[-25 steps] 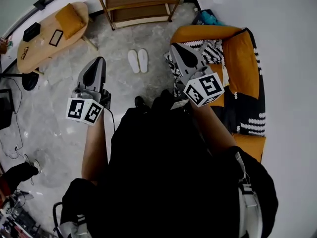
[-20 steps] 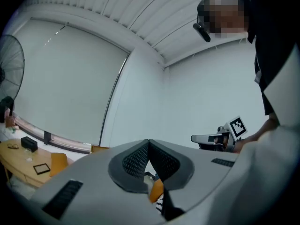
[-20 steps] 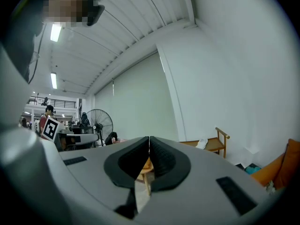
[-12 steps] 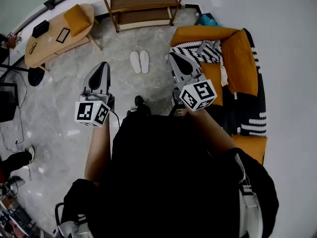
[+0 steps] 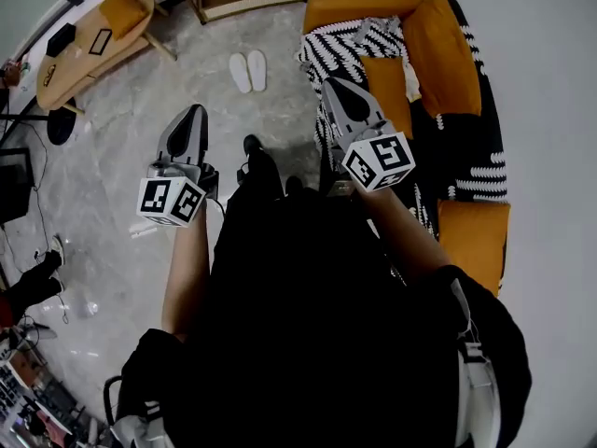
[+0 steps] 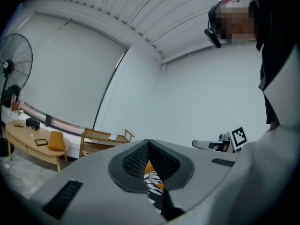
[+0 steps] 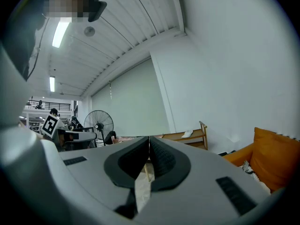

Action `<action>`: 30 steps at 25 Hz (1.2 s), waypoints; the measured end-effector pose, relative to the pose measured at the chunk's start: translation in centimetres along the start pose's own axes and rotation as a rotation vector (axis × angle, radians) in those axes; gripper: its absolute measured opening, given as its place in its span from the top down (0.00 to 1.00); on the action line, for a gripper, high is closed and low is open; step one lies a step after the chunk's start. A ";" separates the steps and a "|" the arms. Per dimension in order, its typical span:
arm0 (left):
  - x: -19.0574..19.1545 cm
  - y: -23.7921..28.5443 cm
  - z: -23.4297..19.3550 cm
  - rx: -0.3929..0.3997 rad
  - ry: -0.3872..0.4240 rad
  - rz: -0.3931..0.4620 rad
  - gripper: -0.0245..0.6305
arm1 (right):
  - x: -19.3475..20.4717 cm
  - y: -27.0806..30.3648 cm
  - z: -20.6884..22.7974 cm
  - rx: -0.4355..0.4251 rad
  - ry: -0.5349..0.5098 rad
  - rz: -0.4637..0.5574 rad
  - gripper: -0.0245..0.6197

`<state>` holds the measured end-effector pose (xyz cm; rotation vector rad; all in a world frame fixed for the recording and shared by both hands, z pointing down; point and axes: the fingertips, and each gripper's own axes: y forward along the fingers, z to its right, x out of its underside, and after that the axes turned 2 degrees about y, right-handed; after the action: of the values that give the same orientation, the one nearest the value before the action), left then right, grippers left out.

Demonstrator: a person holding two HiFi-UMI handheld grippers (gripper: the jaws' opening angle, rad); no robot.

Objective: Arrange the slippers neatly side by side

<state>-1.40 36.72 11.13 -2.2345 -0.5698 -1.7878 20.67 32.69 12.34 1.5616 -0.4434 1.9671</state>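
**A:** Need the slippers (image 5: 248, 71) relative to the claws.

**B:** On the floor (image 5: 121, 203), just off the left side of the sofa (image 5: 438, 54) in the head view. Ahead of both claws, well apart from either, and lower. Both claws up in the air, pointing about level.

**A:** Long axis?

**B:** Running away from the body, roughly along the claws' pointing line, tipped slightly off it. Parallel, side by side, ends about level. Touching or a hair apart, too small to tell. No telling toe from heel either.

**A:** Nearer side?

**B:** Judging from the head view, the left claw (image 5: 196, 112), by a little. As for the right claw (image 5: 335, 85): lined up with the sofa's left edge, so further across from the pair. Not much in it.

**A:** Claw state?

**B:** Both clenched tight, tips meeting, gripping nothing. Through the slit under the left tips, only a strip of the sofa's orange and the striped throw (image 5: 326, 49) far behind. Under the right tips, only bare floor.

**A:** Stage?

**B:** Already lying as the task wants. Fits a pair tidied already, and equally a pair that simply lies that way. No calling it from here.
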 end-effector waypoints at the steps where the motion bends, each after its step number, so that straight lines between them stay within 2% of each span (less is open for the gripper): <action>1: 0.1 -0.4 0.6 0.008 -0.006 -0.001 0.94 | 0.1 -0.7 -0.2 -0.001 0.004 -0.001 0.91; 8: -0.8 -1.1 4.0 0.063 0.037 -0.003 0.94 | 0.5 -3.3 -0.6 0.001 0.009 -0.013 0.91; 14: -0.3 -1.3 3.6 0.008 0.050 -0.001 0.94 | 0.9 -3.6 -1.8 -0.006 0.007 -0.016 0.91; 30: -0.9 -2.3 2.3 0.030 0.024 0.000 0.94 | 0.8 -2.0 -2.9 -0.018 -0.016 -0.041 0.91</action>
<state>-0.57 39.60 9.56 -2.1906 -0.5875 -1.7916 19.57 36.17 12.16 1.5645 -0.4311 1.9163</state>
